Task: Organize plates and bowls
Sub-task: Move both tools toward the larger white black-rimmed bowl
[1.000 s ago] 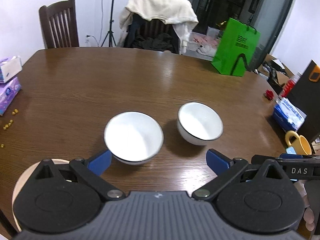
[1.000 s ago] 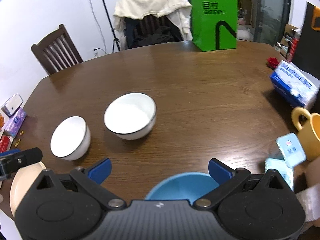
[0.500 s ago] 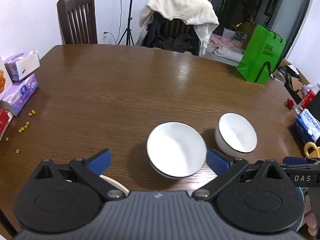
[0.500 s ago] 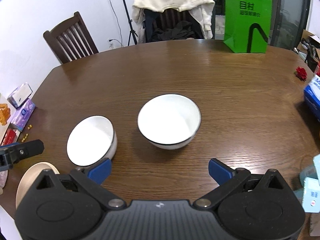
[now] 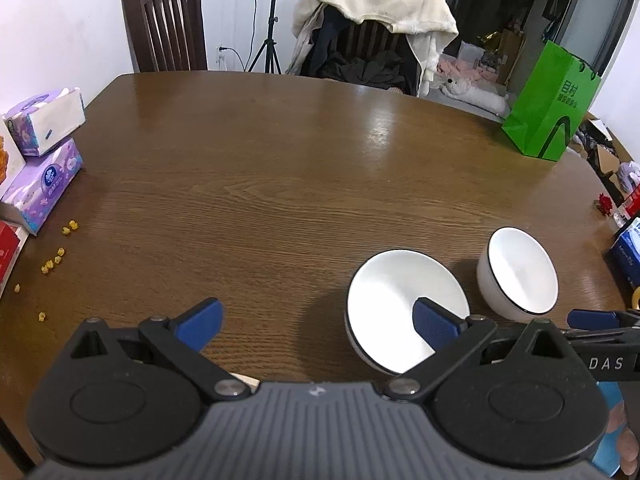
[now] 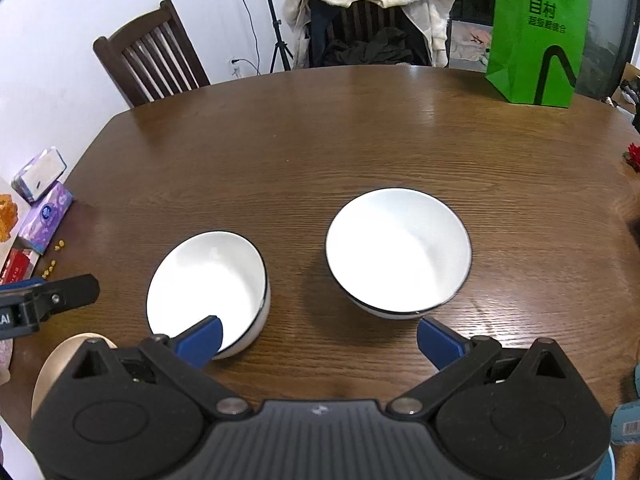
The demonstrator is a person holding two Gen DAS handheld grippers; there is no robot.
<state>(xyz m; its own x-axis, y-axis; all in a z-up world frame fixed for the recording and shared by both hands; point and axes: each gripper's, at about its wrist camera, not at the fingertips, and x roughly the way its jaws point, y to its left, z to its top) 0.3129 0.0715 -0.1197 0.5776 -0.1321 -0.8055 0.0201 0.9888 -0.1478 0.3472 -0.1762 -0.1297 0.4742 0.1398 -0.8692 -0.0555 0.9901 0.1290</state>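
Both tongs, the left tongs [image 5: 316, 322] and the right tongs [image 6: 318, 340], gape wide and grip nothing, so we judge the sorting barely begun: the larger white bowl [image 6: 398, 250] and the smaller white bowl [image 6: 208, 286] stand apart, unstacked, low in the frame, with a beige plate [image 6: 60, 364] at lower left. We see a brown wooden bench [image 6: 320, 140] carrying tissue packs [image 5: 42, 152] at left and a green paper bag [image 6: 536, 36] at upper right, with chairs beyond.
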